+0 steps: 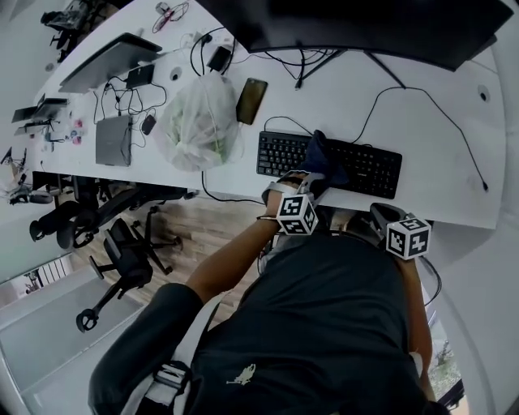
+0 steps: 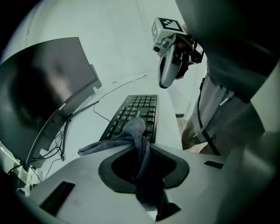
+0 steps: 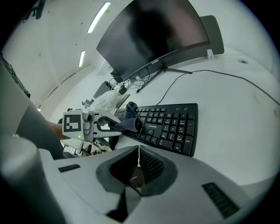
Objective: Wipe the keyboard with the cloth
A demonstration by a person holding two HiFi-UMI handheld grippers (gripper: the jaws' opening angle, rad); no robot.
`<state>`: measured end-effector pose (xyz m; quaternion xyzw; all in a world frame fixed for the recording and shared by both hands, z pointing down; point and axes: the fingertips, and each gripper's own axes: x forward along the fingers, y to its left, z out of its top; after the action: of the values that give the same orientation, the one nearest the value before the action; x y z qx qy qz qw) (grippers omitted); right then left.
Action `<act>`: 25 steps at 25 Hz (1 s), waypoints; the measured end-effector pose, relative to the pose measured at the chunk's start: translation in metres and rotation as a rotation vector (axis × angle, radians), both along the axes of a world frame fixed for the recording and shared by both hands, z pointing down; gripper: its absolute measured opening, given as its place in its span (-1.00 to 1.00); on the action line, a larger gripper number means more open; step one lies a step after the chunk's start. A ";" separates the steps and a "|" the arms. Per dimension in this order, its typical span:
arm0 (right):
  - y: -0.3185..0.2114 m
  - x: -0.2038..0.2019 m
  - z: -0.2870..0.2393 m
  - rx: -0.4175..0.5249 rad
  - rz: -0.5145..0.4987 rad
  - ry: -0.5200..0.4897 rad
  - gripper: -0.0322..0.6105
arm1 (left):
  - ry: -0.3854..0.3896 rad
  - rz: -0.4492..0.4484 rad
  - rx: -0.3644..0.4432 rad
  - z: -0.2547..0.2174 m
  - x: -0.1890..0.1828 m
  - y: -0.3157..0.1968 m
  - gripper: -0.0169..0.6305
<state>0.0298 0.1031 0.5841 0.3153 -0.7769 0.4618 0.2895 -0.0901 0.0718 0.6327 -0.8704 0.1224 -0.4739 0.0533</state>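
Observation:
A black keyboard [image 1: 361, 166] lies near the front edge of the white desk [image 1: 438, 138]. A dark blue cloth [image 1: 322, 154] is bunched on the keyboard's left half. My left gripper [image 1: 312, 180] is shut on the cloth [image 2: 139, 140], which hangs out between its pads over the keyboard [image 2: 138, 107]. My right gripper [image 1: 381, 212] hovers off the desk's front edge, right of the left one, shut with nothing between its fingers. In the right gripper view the keyboard [image 3: 173, 124] lies ahead, and the left gripper [image 3: 114, 125] presses the cloth [image 3: 128, 114] on its left end.
A large dark monitor [image 1: 365, 24] stands behind the keyboard, with cables [image 1: 422, 101] across the desk. A phone [image 1: 251, 100], a clear plastic bag [image 1: 199, 121], a laptop [image 1: 109, 61] and small devices lie to the left. Office chairs [image 1: 122, 251] stand on the floor at left.

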 end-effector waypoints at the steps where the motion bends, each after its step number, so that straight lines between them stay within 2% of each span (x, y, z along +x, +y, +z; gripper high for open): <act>1: -0.001 0.002 -0.001 0.000 0.000 0.000 -0.87 | 0.001 -0.004 -0.016 0.003 0.004 0.000 -0.72; 3: -0.003 0.004 -0.002 0.003 -0.004 0.001 -0.87 | 0.010 -0.028 -0.043 0.005 0.009 -0.008 -0.72; 6: -0.006 0.010 -0.001 0.005 -0.003 0.009 -0.87 | 0.068 -0.062 -0.049 -0.011 0.018 -0.027 -0.72; 13: -0.027 0.009 -0.017 0.061 -0.026 -0.010 -0.87 | 0.330 -0.281 -0.061 -0.084 0.009 -0.085 -0.72; 18: -0.039 0.007 -0.028 0.089 -0.072 -0.008 -0.88 | 0.397 -0.407 -0.026 -0.107 -0.028 -0.112 -0.72; 25: -0.051 -0.008 -0.044 0.147 -0.215 -0.012 -0.88 | 0.408 -0.654 -0.037 -0.090 -0.110 -0.155 -0.72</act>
<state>0.0218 0.0523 0.5404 0.2479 -0.8397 0.3718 0.3085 -0.2001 -0.0834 0.5426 -0.8626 0.3933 -0.2849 -0.1417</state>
